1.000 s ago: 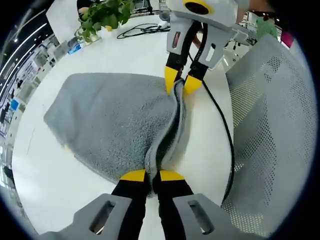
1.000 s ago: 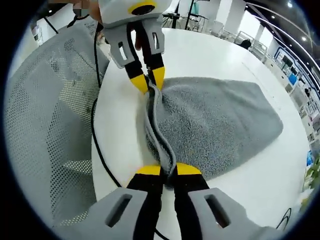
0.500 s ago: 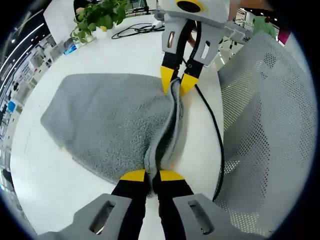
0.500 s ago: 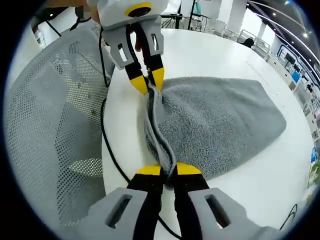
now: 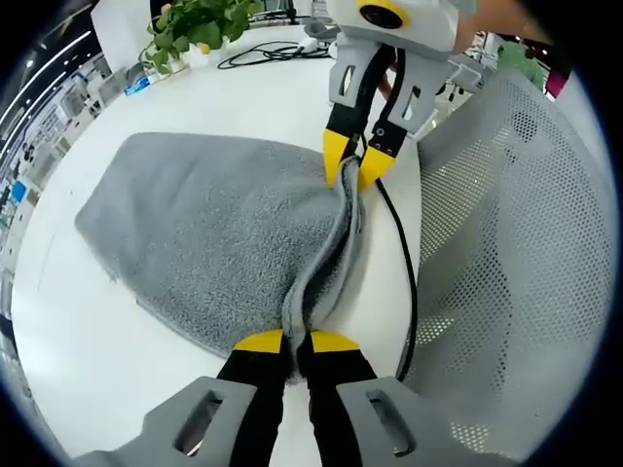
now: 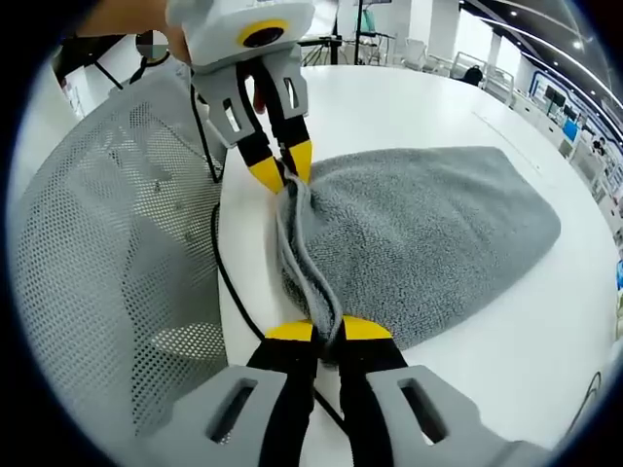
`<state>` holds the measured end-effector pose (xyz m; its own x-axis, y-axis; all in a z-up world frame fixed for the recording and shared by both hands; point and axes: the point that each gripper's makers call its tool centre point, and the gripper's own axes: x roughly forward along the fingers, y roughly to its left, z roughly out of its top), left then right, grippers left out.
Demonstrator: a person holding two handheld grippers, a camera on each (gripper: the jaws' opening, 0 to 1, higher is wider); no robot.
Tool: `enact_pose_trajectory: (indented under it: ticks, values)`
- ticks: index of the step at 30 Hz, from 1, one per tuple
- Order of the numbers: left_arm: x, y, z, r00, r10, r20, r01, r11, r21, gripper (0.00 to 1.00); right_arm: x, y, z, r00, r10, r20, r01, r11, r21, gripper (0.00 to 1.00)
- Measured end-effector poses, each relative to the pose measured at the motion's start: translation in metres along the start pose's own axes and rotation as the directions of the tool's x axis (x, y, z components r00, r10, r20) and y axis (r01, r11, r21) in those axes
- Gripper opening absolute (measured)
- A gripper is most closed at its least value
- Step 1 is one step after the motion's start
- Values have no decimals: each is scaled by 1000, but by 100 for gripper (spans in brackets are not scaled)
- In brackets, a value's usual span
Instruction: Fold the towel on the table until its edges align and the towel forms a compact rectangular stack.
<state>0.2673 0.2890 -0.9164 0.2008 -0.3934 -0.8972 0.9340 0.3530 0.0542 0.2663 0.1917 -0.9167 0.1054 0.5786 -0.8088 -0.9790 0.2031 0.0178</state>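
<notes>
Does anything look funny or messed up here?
Nothing is spilled or broken. The towel just looks rumpled: both claws, left and right, pinch its doubled edge near the table rim, so that edge stands up wavy.

A white round worktop (image 5: 243,97) is seen under bright, even light. A grey mesh chair (image 5: 516,243) is drawn up against its edge. At the worktop's far side from the chair, a potted green plant (image 5: 195,24) and a coil of black cable (image 5: 263,53) are found.
</notes>
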Motion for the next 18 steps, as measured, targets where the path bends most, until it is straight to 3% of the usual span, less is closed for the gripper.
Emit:
enact_pose_trajectory:
  ticks: [8, 12, 16, 18]
  values:
    - [-2, -7, -1, 999, -21, -28, 22, 998, 50, 7, -1, 8, 0, 1000, -3, -25, 2, 999, -38, 5]
    - [-6, -5, 0, 1000, -23, -21, 24, 997, 71, 6, -6, 4, 4, 999, 27, -22, -26, 998, 60, 5]
    - [-19, -4, 4, 999, -41, 3, 41, 999, 16, 6, -16, 5, 11, 999, 48, 6, -49, 994, 94, 5]
    - [-24, -7, 3, 997, -81, 11, 81, 997, -19, 6, -21, 13, 15, 995, 97, 22, -99, 988, 120, 5]
